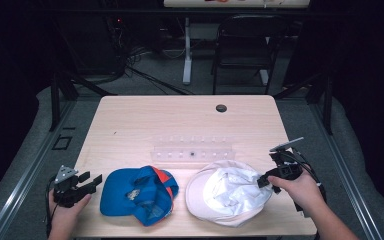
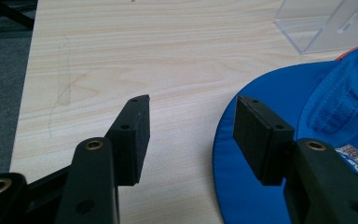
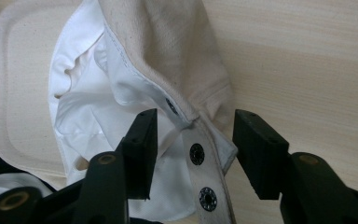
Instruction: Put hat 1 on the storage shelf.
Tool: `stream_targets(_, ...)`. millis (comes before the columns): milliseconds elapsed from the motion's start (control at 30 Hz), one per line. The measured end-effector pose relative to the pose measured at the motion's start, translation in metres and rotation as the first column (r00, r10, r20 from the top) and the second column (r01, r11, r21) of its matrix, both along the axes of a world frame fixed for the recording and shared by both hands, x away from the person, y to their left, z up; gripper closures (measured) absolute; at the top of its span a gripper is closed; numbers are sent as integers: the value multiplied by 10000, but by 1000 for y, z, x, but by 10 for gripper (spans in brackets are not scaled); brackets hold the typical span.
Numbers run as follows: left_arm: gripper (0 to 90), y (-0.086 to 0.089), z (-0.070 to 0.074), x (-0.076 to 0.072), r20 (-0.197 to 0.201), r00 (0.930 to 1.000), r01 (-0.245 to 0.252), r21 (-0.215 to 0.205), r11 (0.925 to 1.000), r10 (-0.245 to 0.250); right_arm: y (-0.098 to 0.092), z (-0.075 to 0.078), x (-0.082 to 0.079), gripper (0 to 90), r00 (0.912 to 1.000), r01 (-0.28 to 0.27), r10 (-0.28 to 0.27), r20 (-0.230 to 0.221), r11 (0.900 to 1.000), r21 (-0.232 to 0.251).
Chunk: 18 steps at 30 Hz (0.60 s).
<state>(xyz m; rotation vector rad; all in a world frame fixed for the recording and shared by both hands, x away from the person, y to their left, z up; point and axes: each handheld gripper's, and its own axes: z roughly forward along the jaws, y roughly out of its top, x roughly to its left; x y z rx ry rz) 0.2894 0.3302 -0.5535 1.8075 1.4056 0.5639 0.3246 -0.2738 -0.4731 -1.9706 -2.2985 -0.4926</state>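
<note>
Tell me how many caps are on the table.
2. The blue cap lies at the near left, by the left gripper; the white cap lies at the near right, its back strap between the right gripper's open jaws.

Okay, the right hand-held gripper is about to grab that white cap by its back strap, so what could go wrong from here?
The right hand-held gripper stands open around the snap strap of the white cap. The strap is narrow, so closing jaws might pinch only its edge and slip.

Lifting by the strap could let the limp crown sag and drag toward the blue cap.

The clear plastic stand sits close behind both caps and might get bumped.
</note>
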Motion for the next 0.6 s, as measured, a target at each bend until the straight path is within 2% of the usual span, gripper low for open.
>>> stream_targets(133, 469, 1, 1, 0, -32, 10000, 7, 2, 10000, -7, 5, -6, 0, 575, 9999, -153, 152, -77, 9997, -170)
stream_targets(167, 469, 1, 1, 0, -89, 10000, 39, 31, 10000, -39, 5, -6, 0, 575, 9999, -153, 152, -77, 9997, -170)
stream_targets(200, 468, 1, 1, 0, -96, 9999, 36, 31, 10000, -36, 8, -5, -1, 603, 9993, -358, 355, -91, 9986, -383)
stream_targets(300, 468, 1, 1, 0, -82, 10000, 39, 20, 10000, -38, 9, -4, -1, 615, 9987, -517, 515, -51, 9981, -331)
stream_targets(333, 469, 0, 0, 0, 30, 10000, 3, -26, 10000, -3, 9, -3, -2, 628, 9982, -591, 593, 45, 9972, -454)
stream_targets(400, 468, 0, 0, 0, 29, 10000, 4, -29, 10000, -4, 9, -3, -2, 640, 9982, -599, 603, 71, 9970, -484)
stream_targets(467, 468, 0, 0, 0, 36, 10000, 10, -24, 10000, -10, 9, -3, -2, 689, 9985, -551, 550, -35, 9970, -542)
stream_targets(600, 468, 1, 1, 0, -59, 10000, 29, 16, 10000, -29, 10, -3, -2, 702, 9986, -531, 525, -97, 9964, -666)
